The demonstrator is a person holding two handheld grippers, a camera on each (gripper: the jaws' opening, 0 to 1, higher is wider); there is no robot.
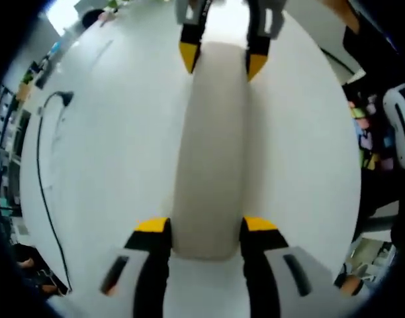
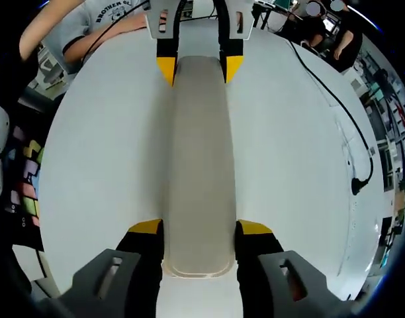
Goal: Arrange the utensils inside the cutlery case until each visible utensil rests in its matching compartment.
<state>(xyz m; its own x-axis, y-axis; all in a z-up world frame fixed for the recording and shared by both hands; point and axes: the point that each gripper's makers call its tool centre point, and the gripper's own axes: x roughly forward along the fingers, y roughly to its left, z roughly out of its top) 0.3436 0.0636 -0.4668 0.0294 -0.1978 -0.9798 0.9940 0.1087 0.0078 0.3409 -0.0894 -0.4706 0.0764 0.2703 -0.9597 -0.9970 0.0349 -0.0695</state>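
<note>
In the left gripper view, the left gripper [image 1: 208, 225] stands at the near end of a long beige cutlery case [image 1: 212, 152], with one yellow-tipped jaw at each side of it, pressed against its walls, so it pinches the case by its end. The case lies flat on the white desk [image 1: 116, 165] and runs straight away from the camera. At its far end the right gripper [image 1: 219, 61] comes in from the top, its two yellow tips at both sides of the case. In the right gripper view it is the same picture from the other end: the right gripper [image 2: 199, 228] holds the near end of the case [image 2: 199, 152] between its jaws, and the left gripper [image 2: 197, 66] clamps the far end. The top of the case looks smooth and closed, with a rounded rim; I cannot tell what is inside it, and no compartments can be made out. Further on the desk a black cable [image 1: 47, 165] lies near the edge. Behind the desk a person [image 2: 90, 26] in a grey shirt is partly cut off.
</note>
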